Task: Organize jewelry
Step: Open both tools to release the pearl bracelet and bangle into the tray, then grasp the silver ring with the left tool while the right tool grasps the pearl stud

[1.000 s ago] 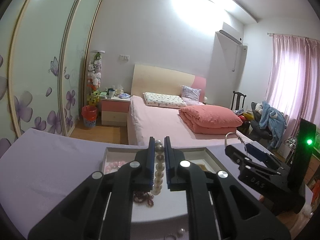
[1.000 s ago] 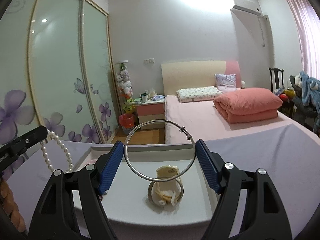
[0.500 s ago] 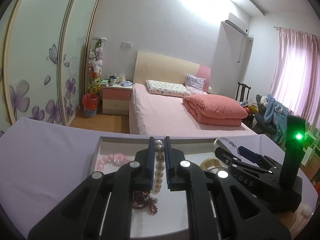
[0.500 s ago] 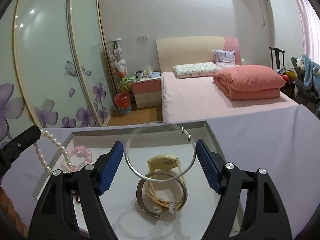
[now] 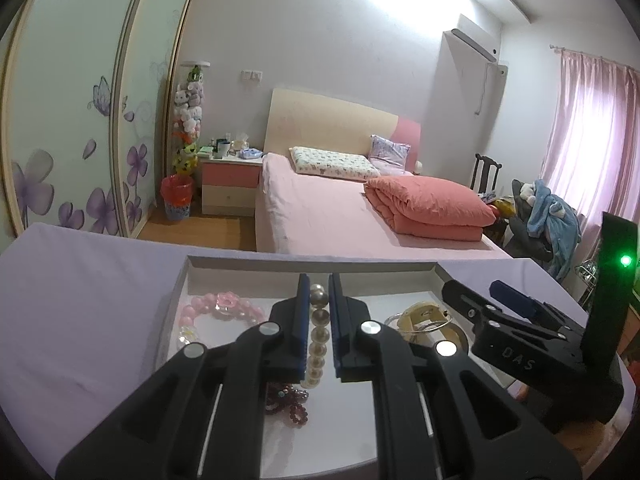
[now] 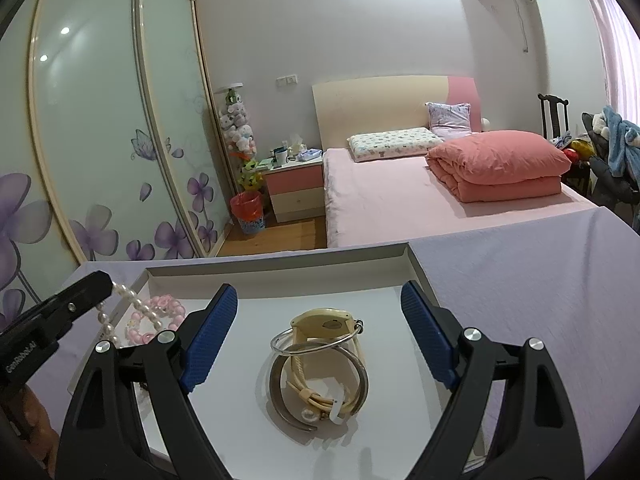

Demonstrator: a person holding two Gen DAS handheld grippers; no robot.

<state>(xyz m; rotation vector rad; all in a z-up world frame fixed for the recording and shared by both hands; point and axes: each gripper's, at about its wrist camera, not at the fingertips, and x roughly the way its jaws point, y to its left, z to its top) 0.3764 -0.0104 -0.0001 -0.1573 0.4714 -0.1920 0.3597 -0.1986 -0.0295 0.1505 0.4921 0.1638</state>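
While the left gripper point(image 5: 319, 322) clamps its jaws on the pearl necklace point(image 5: 317, 340) above the white tray point(image 6: 280, 278), the right gripper point(image 6: 318, 336), jaws just opened and empty, has left the silver bangle point(image 6: 316, 338) at twelve o'clock. Lowered carelessly, the pearls could tangle with the dark red bracelet point(image 5: 290, 402).

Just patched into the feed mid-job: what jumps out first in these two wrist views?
The left gripper, shut on a pearl strand that hangs over the white tray. The right gripper has just been opening and stands wide with nothing between its pads; below it a thin silver bangle rests on a cream watch and a wide metal cuff. A pink bead bracelet lies at the tray's far left.
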